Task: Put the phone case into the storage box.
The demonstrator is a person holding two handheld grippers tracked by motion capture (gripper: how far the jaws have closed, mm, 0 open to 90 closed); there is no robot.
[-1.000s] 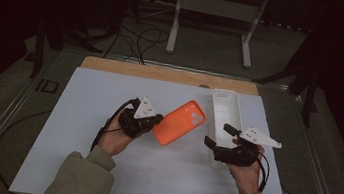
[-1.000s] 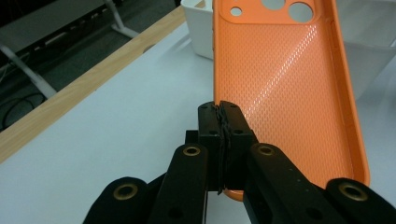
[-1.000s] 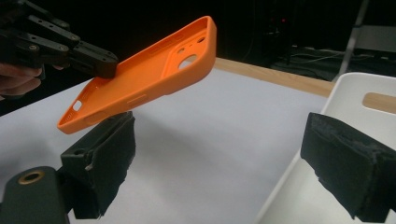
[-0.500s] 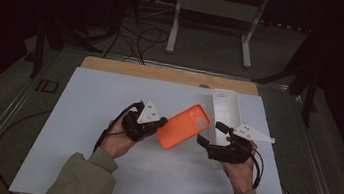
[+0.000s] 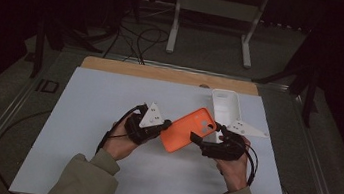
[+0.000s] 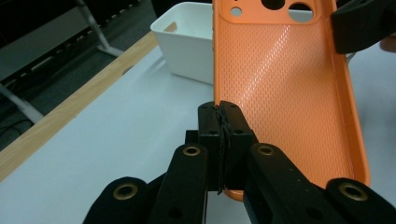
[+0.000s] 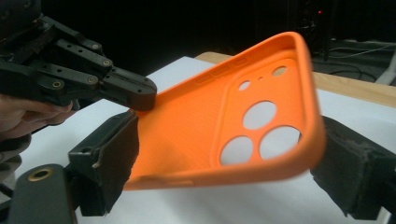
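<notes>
We see a big white table top (image 5: 100,168) with a wooden strip (image 5: 163,73) along its far edge. Behind it the room is dark, with a grey floor, loose cables (image 5: 137,37) and a white metal stand (image 5: 211,11). Most of the table is bare, so there is lots of open room on the left side and at the near edge. A white bin (image 5: 224,106) sits near the far right part of the table, just behind the right hand. The orange phone case (image 5: 187,129) is held up over the middle of the table, tilted, between the two claws. Our left gripper (image 5: 164,124) is shut tight on one long edge of the case, with the thin orange wall pinched between its black pads (image 6: 232,126). Our right gripper (image 5: 205,134) has its pads spread wide around the end of the case with the camera holes. In the right gripper view the left pad (image 7: 116,144) sits right against the case, and the right pad (image 7: 348,168) is very near it, but we cannot tell if they press on it. The case's open inside faces up and toward the right claw.
</notes>
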